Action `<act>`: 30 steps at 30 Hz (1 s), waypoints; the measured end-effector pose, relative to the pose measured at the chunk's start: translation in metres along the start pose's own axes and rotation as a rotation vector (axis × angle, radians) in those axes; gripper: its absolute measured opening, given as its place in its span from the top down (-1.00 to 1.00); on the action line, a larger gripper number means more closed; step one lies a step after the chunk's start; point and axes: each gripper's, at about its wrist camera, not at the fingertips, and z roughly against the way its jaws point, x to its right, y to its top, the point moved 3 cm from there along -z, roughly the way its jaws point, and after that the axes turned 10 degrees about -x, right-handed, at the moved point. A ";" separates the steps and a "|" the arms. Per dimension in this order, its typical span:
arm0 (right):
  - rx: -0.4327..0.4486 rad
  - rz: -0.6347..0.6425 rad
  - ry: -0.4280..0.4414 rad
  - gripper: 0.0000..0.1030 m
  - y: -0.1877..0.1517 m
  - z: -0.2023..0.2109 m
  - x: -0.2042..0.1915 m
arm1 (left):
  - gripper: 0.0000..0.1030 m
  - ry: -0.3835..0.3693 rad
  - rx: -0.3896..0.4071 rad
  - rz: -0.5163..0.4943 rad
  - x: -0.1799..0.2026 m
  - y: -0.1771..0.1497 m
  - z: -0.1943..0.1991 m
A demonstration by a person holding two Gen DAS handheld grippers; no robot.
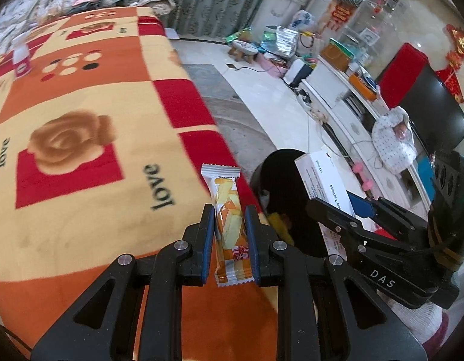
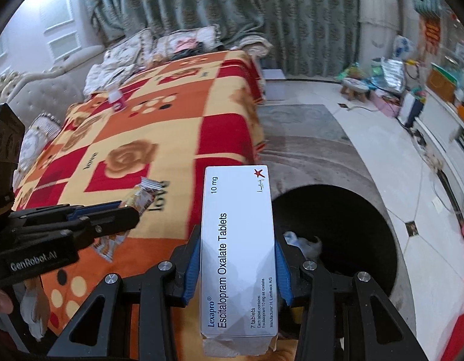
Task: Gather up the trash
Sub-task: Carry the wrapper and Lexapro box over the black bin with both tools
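1. The left claw [image 1: 230,228] is clenched on a snack wrapper [image 1: 228,225], a glossy orange-and-white foil packet with crimped, zigzag ends; its long axis runs straight ahead along the fingers, past both their tips and their base.
2. The wrapper hangs above the near edge of the bed [image 1: 90,138], whose fuzzy blanket carries red, orange and cream squares, brown roses and the word "love".
3. The right claw [image 2: 238,258] is clamped on a pill box [image 2: 238,249], a flat, smooth white cardboard carton printed "Escitalopram Oxalate Tablets"; its long axis also points forward along the fingers, and the flap at the near end is open.
4. The box is held just beside the bed's edge, close to a round black bin [image 2: 349,225] on the pale tiled floor [image 2: 412,210]; crumpled scraps lie inside.
5. A small white bottle with a pink label [image 1: 21,57] stands on the blanket, near the bed's far end.
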 end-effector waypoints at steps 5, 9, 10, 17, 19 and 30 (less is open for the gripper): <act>0.003 -0.058 -0.011 0.20 -0.005 0.003 0.029 | 0.65 -0.013 -0.016 -0.025 0.016 0.009 -0.011; 0.001 -0.083 -0.018 0.20 -0.009 0.004 0.044 | 0.65 -0.017 -0.028 -0.050 0.031 0.014 -0.021; -0.001 -0.091 -0.019 0.20 -0.010 0.003 0.048 | 0.65 -0.017 -0.032 -0.059 0.036 0.015 -0.023; -0.010 -0.125 -0.024 0.20 -0.014 0.000 0.065 | 0.65 -0.018 -0.051 -0.094 0.052 0.018 -0.037; -0.010 -0.135 -0.026 0.20 -0.015 0.000 0.070 | 0.65 -0.015 -0.057 -0.102 0.055 0.019 -0.040; -0.007 -0.162 -0.033 0.20 -0.015 0.003 0.082 | 0.65 -0.011 -0.065 -0.128 0.068 0.022 -0.046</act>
